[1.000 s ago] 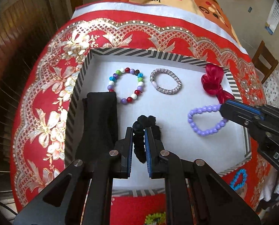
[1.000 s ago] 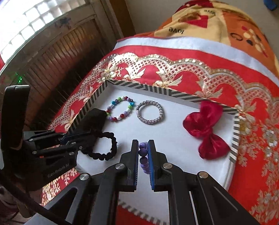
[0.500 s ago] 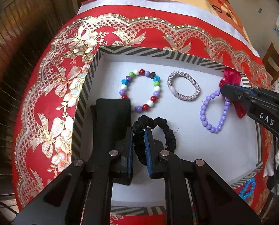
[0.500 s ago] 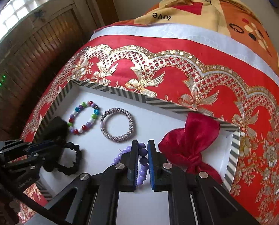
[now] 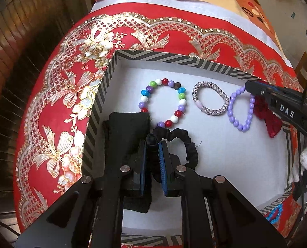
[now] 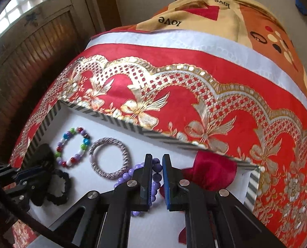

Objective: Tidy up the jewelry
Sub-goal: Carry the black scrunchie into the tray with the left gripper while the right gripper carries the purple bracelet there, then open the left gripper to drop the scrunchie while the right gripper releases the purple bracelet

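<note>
red bow (image 5: 267, 113) half hidden behind right gripper (image 5: 248, 86) holding purple bracelet (image 5: 241, 111)

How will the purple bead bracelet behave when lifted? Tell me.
Probably floppy: the purple bead bracelet sags into a long loop below the right gripper. Its round, glossy beads may slip or roll. It looks light.

Red gold-flowered cloth (image 5: 75, 95) (a "love" blanket (image 6: 215, 16) beyond) beside wooden shutters (image 6: 29, 57).
</note>
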Tool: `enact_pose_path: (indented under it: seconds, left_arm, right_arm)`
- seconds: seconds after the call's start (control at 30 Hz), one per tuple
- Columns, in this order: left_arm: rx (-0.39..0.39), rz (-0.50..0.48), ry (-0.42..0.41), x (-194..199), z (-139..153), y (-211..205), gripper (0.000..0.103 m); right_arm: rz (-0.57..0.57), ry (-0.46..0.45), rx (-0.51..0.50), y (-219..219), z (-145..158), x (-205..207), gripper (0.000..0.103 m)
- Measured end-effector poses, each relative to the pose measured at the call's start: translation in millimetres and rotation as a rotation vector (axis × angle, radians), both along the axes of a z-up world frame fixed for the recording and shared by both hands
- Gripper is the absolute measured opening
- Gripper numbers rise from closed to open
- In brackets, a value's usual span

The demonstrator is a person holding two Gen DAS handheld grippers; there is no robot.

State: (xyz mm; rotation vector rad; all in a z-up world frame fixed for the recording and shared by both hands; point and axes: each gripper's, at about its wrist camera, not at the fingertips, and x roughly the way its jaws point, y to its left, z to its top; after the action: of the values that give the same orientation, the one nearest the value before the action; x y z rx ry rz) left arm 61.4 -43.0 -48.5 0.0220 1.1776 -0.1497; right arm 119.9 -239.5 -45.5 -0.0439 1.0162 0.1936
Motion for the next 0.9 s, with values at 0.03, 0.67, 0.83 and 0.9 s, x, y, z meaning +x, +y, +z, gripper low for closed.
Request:
enact_pose_path:
  seconds: [0.03,0.67,0.83,0.9]
  left_arm:
    - [0.001,0.000,0.001,0,-1,0,0.011]
    - [-0.020,-0.001,-0.038,-9,9,-9,0.042]
    - [0.005,-0.008,-0.070,-19,18,-10,0.042]
    - [0.005,0.001,-0.081,-23,23,-7,0.042]
  right_arm:
    - [-0.005,-0.005,-0.005,-1,0,1,0.009]
    - [-0.031,-0.017,0.087,-13,7,-20,0.026]
    - [-0.036,-0.036,0.119,-15,25,-44,0.029]
    - [-0.042,-0.043,0.119,-16,32,-54,0.030]
